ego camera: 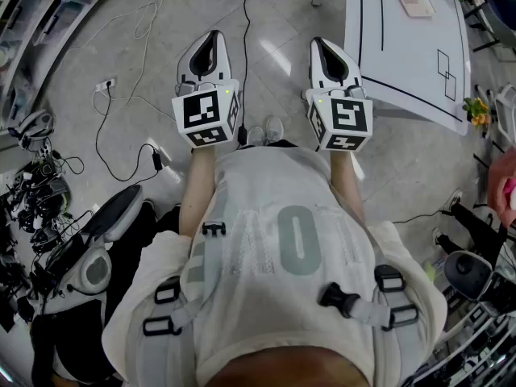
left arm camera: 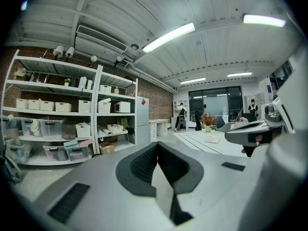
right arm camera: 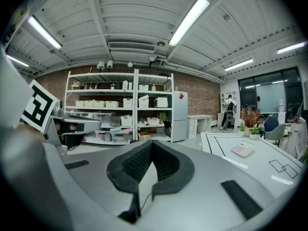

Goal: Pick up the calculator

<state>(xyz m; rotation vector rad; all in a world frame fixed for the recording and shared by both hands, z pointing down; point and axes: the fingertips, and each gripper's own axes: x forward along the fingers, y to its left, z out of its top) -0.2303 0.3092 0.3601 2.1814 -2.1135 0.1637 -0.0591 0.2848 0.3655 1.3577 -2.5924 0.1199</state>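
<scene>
The calculator (ego camera: 416,2) is pale with a pinkish face. It lies flat at the far end of a white table (ego camera: 403,55) marked with black lines, at the upper right of the head view. In the right gripper view the calculator (right arm camera: 242,150) shows on that table, ahead and to the right. The left gripper view has the calculator (left arm camera: 212,139) small and far off. My left gripper (ego camera: 212,35) and right gripper (ego camera: 318,43) are held side by side over the floor, short of the table. Both are shut with nothing between the jaws. The same closed left gripper (left arm camera: 157,148) and right gripper (right arm camera: 152,146) fill the lower part of their own views.
Cables and a power strip (ego camera: 106,85) trail over the grey floor at left. Dark equipment (ego camera: 48,216) is piled at the lower left. Shelves with bins (right arm camera: 120,114) and a fridge (right arm camera: 179,115) line the brick wall. A potted plant (ego camera: 476,111) sits by the table's near corner.
</scene>
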